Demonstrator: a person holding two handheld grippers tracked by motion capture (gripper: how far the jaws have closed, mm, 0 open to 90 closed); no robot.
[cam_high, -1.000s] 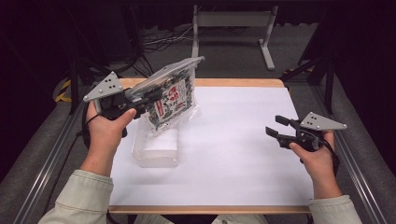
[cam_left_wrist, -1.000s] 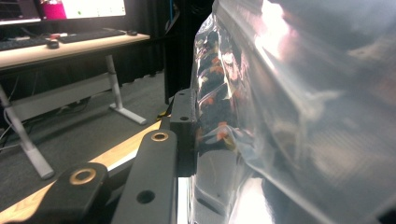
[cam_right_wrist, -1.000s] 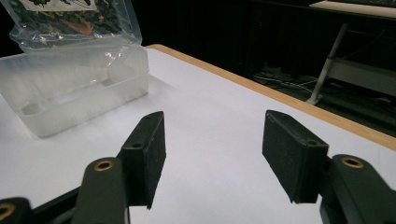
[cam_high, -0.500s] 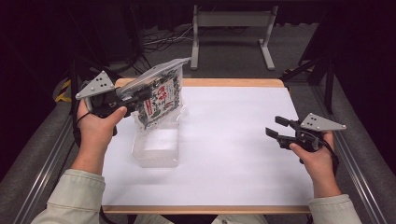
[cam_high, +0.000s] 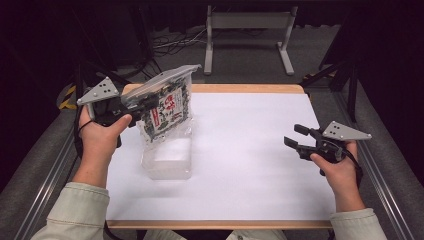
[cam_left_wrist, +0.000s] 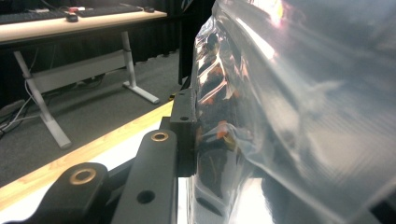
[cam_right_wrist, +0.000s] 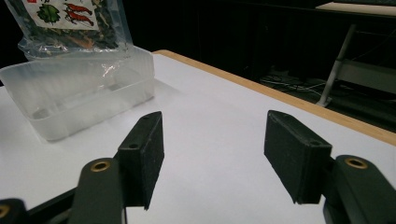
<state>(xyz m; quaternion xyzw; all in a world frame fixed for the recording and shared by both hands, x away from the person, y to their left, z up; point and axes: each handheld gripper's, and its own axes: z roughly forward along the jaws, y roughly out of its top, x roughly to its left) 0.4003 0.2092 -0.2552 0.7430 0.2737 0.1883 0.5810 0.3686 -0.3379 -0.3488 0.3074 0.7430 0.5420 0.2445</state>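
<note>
Left gripper (cam_high: 145, 104) is clamped hard on the bag (cam_high: 167, 107), jaws pinching its top edge. Right gripper (cam_high: 299, 138) has its jaws spread with nothing between, idling at the right of the table (cam_high: 260, 150). Compared with a second ago, the bag has drifted left and tipped up over the clear tub (cam_high: 168, 159), its bottom at the tub's far rim. Looks like it's being lined up to drop in.

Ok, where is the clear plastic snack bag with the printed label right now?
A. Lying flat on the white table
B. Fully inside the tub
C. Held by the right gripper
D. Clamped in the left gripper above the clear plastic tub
D: the left gripper is shut on the clear plastic snack bag, which hangs over the clear plastic tub; the right gripper is open with nothing between its jaws.
</note>
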